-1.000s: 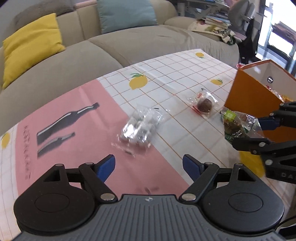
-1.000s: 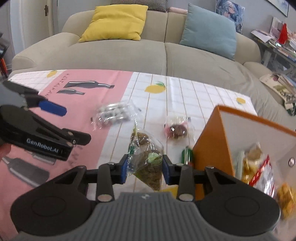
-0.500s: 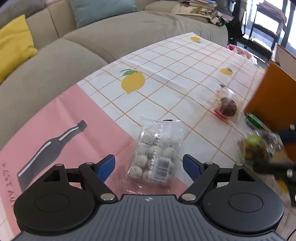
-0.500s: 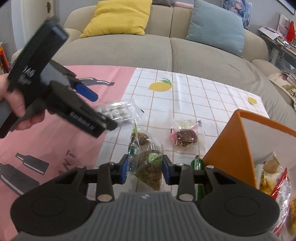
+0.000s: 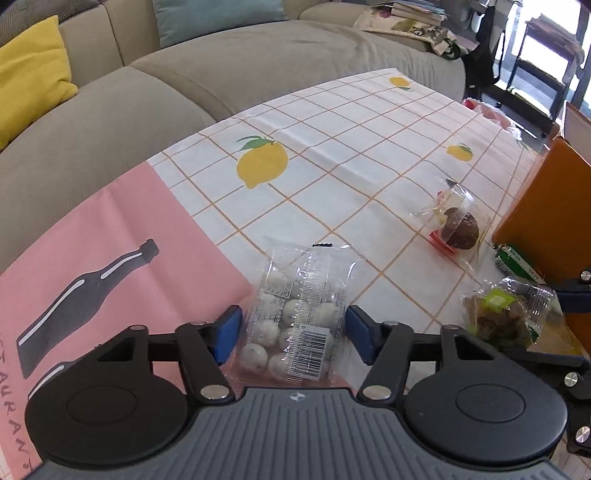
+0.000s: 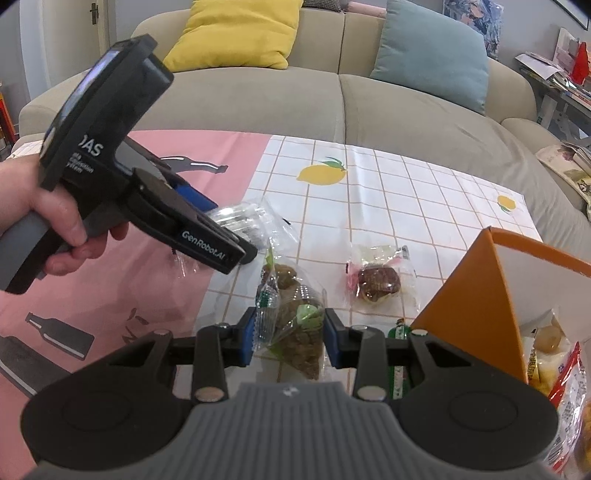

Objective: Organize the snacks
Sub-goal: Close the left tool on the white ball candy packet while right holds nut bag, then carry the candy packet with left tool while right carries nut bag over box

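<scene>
My left gripper [image 5: 293,328] is closing around a clear pack of white round candies [image 5: 295,325] lying on the tablecloth; the blue pads sit at both sides of it, and whether they touch it I cannot tell. It shows in the right wrist view [image 6: 236,236] too. My right gripper [image 6: 290,336] is shut on a clear bag of brown snack with a green label [image 6: 295,328], also seen in the left wrist view [image 5: 506,314]. A wrapped brown cake [image 5: 458,229] lies on the cloth [image 6: 376,284]. The orange box [image 6: 476,306] stands at the right with several snacks inside.
A green packet [image 5: 515,260] lies against the orange box's [image 5: 546,210] base. The tablecloth [image 5: 332,166] has a pink panel at the left. A sofa with a yellow cushion [image 6: 240,33] and a blue cushion [image 6: 432,55] runs behind the table.
My left gripper has moved down and forward over the candy pack and its jaws have narrowed around it. My right gripper still holds the brown snack bag near the box.
</scene>
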A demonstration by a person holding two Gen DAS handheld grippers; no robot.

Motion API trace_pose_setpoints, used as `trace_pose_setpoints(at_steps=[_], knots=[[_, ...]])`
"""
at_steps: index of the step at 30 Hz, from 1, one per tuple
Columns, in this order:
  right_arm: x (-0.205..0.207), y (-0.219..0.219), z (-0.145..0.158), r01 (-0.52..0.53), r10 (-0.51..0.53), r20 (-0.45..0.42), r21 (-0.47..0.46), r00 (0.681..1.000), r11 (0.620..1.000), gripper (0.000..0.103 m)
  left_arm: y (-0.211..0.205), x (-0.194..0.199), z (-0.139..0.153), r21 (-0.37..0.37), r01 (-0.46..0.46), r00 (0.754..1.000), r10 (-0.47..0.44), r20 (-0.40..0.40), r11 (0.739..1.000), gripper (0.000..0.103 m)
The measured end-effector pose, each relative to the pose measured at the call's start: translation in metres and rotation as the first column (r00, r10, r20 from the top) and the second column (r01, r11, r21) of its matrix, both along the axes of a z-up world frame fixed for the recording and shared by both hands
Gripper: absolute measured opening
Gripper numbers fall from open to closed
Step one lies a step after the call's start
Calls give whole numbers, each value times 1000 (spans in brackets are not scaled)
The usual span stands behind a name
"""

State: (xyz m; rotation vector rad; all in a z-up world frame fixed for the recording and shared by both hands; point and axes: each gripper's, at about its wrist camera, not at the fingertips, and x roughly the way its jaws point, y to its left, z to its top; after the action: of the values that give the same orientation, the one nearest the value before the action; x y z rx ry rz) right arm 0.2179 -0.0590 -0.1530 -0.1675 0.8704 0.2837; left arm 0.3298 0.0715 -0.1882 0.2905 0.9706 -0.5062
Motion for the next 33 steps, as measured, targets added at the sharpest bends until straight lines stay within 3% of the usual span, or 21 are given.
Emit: trace_pose_setpoints(at_steps=[11,23,33], knots=[[-5,-10,12,21,-20,-19,40,1000,999,35,6,-29,11,-36,-151,988,150,-24,988,64],[-42,-36,65,21,-20,-3,165,1000,986,35,8,-98,86,-191,-281,959,283,-16,941,63],[-72,-86,116,62,-61,-12,280,998,958,35,-19,-152,142,-256,-254,967,252,-39,933,63]])
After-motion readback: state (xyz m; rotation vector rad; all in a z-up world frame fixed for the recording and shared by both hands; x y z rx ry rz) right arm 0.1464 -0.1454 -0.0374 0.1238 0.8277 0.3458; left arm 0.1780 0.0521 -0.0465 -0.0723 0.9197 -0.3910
